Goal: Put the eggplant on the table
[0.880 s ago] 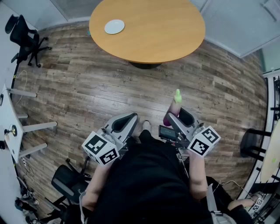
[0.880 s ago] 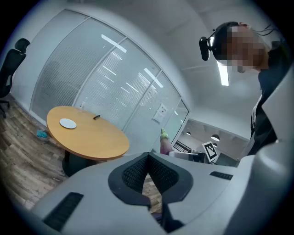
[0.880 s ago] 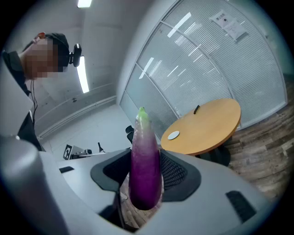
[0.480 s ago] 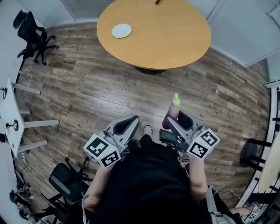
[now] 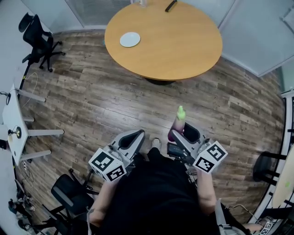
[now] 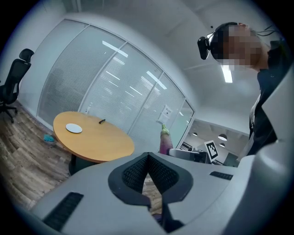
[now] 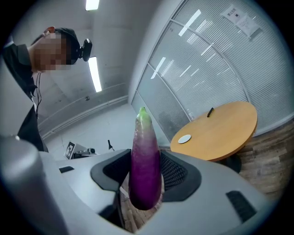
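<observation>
A purple eggplant [image 5: 178, 123] with a green tip stands upright between the jaws of my right gripper [image 5: 182, 131], which is shut on its lower half. The right gripper view shows the eggplant [image 7: 145, 170] pressed between the black pads [image 7: 173, 173]. My left gripper [image 5: 130, 138] sits beside it at the left, its pads [image 6: 133, 172] closed together with nothing between them. The round wooden table [image 5: 174, 46] lies ahead across bare floor, well apart from both grippers. The left gripper view also catches the eggplant [image 6: 164, 140] and the table [image 6: 101, 142].
A white plate [image 5: 130, 39] and a small dark object [image 5: 171, 5] lie on the table. Office chairs stand at far left [image 5: 39, 43], near left [image 5: 69, 193] and right [image 5: 264, 165]. A white desk [image 5: 11, 128] lines the left side. Frosted glass walls stand behind the table.
The table sits lower and larger in the head view, so I have come closer to it. Both grippers keep their pose, the eggplant still held upright.
</observation>
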The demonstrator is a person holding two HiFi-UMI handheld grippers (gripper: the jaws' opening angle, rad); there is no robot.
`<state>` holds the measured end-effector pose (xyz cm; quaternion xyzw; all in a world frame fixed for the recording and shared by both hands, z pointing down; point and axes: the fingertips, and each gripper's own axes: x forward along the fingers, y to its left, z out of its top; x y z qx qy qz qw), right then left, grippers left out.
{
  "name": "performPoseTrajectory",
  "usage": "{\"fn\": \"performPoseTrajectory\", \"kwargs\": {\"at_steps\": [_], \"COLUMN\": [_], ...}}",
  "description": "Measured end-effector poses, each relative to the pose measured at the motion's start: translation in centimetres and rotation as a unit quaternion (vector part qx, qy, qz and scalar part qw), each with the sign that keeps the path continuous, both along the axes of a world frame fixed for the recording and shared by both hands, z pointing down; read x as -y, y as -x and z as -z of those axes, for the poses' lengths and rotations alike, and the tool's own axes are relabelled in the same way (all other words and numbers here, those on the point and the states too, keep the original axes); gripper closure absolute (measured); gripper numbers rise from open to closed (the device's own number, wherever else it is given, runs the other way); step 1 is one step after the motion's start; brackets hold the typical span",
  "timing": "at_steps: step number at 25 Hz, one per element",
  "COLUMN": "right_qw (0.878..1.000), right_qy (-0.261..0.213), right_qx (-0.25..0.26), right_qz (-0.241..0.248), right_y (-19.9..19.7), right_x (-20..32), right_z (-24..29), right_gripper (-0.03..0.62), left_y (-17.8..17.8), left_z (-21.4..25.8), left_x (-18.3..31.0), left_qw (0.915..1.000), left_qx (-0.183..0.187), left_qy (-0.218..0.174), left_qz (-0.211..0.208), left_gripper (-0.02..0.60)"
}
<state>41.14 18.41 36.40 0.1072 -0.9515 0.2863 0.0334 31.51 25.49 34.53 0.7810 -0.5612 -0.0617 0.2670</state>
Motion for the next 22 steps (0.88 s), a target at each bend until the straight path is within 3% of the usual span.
{"fn": "performPoseTrajectory", "kwargs": {"at_steps": [13, 20, 22], "right_qw": [0.999, 0.999, 0.999], "right_qy": [0.021, 0.018, 0.016], "right_qx": [0.012, 0.009, 0.004], "right_qz": [0.028, 0.044, 0.046], "right_y": [-0.6, 1.6, 2.3], "right_x": [-0.9, -1.6, -1.6], "right_z": [-0.9, -1.2, -1.2], "right_gripper": [0.387, 0.387, 0.387], "left_y": [-1.7, 0.2, 0.9], "left_z": [-0.9, -1.6, -1.6], "left_x": [-1.7, -3.2, -3.6], "left_qw": [0.9994, 0.9982, 0.9978], "left_qx": [0.005, -0.004, -0.022], "left_qy": [0.027, 0.034, 0.031], "left_qz": [0.023, 0.048, 0.054], "left_gripper": [0.571, 0.571, 0.571]}}
